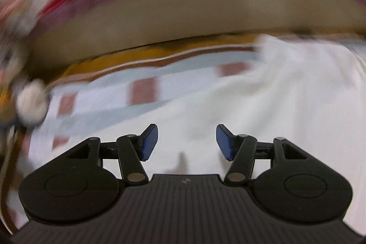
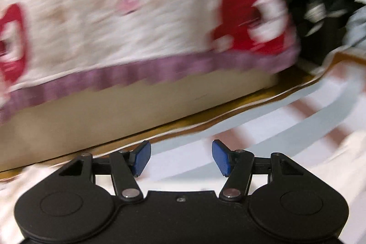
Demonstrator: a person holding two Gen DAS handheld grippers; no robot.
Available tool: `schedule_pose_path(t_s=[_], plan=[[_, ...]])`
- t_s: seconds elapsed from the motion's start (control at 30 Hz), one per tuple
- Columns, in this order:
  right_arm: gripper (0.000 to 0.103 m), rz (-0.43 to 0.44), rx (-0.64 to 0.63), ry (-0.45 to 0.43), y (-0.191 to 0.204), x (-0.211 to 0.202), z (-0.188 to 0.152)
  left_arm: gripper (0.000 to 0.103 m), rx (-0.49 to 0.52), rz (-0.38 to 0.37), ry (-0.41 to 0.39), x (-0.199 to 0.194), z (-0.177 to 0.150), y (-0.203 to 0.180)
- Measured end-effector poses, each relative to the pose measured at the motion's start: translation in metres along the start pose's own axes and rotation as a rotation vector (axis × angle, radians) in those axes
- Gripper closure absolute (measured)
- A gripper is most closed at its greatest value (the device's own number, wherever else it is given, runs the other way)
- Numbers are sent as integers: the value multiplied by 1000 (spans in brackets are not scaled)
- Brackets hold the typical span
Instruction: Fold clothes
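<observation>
Both hand-held grippers, left point(image 1: 187, 142) and right point(image 2: 181, 158), gape over blurred white cloth point(image 1: 274, 95).

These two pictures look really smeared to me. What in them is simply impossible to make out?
- Left wrist view: the round pale thing at the left edge is smeared by motion and cannot be identified.
- Left wrist view: the white garment runs off the right edge; its shape and folds are unclear.
- Right wrist view: the dark pile at top right is blurred and cut off.
- Right wrist view: the red prints on the patterned cloth are too blurred to read.
</observation>
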State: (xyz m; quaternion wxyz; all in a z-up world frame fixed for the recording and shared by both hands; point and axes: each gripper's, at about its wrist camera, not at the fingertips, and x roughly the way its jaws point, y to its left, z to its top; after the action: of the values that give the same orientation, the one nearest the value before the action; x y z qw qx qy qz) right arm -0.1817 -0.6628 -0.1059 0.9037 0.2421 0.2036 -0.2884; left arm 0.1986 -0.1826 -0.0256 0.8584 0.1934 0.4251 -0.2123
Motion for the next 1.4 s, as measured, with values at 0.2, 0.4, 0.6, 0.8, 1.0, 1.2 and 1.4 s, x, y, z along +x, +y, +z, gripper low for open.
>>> schedule_pose_path(t_s=[0.2, 0.4, 0.6, 0.8, 1.0, 1.2, 1.4], plan=[[38, 151, -124, 164, 82, 25, -43, 47, -103, -62, -93, 39, -38, 55], [39, 84, -314, 197, 120, 52, -62, 38, -107, -267, -141, 78, -28, 28], [38, 99, -241, 223, 120, 80, -13, 21, -28, -339, 10, 145, 4, -19], [38, 272, -198, 315, 162, 129, 22, 97, -60, -254, -72, 138, 20, -14], [37, 292, -53, 435, 190, 190, 23, 91, -195, -223, -99, 144, 6, 19], [37, 246, -8, 579, 200, 215, -9, 69, -60, -152, -134, 135, -7, 7], [35, 503, -113, 673, 202, 172, -33, 37, -3, -370, -576, 54, -17, 1]])
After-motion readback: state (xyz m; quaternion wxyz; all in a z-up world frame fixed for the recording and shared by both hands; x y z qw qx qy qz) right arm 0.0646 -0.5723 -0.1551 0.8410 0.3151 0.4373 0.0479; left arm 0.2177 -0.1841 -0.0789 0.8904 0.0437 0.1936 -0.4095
